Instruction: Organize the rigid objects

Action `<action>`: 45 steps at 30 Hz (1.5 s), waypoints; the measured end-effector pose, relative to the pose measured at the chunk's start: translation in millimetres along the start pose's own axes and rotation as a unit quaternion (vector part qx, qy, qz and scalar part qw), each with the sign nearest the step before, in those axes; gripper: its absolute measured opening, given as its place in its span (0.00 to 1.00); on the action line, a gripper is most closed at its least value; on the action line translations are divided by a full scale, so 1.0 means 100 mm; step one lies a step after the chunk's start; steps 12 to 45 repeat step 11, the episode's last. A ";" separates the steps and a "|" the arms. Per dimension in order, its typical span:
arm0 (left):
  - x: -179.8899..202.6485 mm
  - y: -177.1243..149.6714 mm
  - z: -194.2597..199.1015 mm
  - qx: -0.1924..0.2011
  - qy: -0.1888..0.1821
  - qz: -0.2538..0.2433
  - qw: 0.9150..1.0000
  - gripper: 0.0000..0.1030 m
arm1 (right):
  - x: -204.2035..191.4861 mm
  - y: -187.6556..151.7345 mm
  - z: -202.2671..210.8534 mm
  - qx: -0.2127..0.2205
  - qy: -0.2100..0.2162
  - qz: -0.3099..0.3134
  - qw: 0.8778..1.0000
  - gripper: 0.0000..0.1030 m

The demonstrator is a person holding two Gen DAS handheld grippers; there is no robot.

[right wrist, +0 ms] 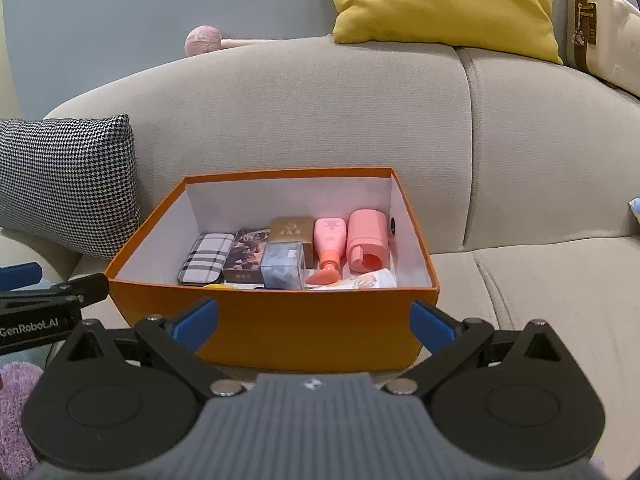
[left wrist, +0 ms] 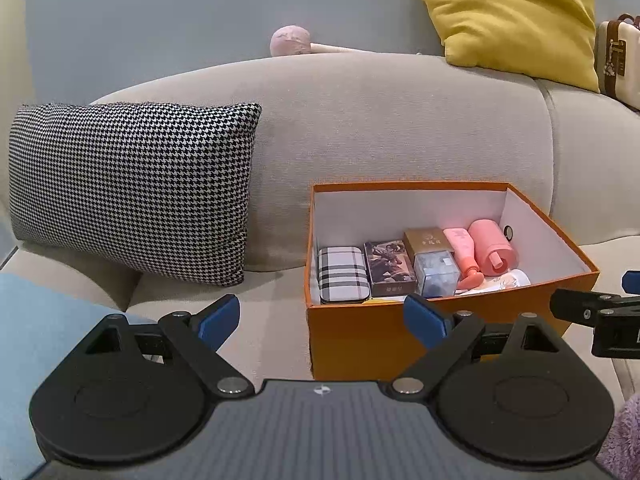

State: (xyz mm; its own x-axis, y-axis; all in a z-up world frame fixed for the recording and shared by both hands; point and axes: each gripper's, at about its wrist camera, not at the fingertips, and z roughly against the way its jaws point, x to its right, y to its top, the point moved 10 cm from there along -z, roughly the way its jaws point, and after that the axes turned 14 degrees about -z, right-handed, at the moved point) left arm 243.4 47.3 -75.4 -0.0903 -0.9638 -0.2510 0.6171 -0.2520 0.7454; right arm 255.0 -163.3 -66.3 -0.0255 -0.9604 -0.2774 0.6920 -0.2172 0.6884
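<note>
Orange box on sofa, houndstooth cushion left

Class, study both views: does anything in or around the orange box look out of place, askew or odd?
Mostly tidy. Inside the box, the items lie in a neat row, but the pink tube sits slightly slanted. A pink-headed mallet lies on the sofa back, away from the rest.

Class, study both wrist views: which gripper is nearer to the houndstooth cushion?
Left. The left gripper sits just right of the houndstooth cushion; the right gripper faces the orange box, farther right, cushion at its view's edge.
</note>
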 end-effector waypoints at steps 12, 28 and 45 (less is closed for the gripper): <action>-0.01 0.01 0.04 0.004 0.001 0.000 1.000 1.00 | 0.01 0.01 0.02 -0.001 0.000 -0.001 1.000 0.98; -0.01 0.01 0.04 0.004 0.001 0.000 1.000 1.00 | 0.01 0.01 0.02 -0.001 0.000 -0.001 1.000 0.98; -0.01 0.01 0.04 0.004 0.001 0.000 1.000 1.00 | 0.01 0.01 0.02 -0.001 0.000 -0.001 1.000 0.98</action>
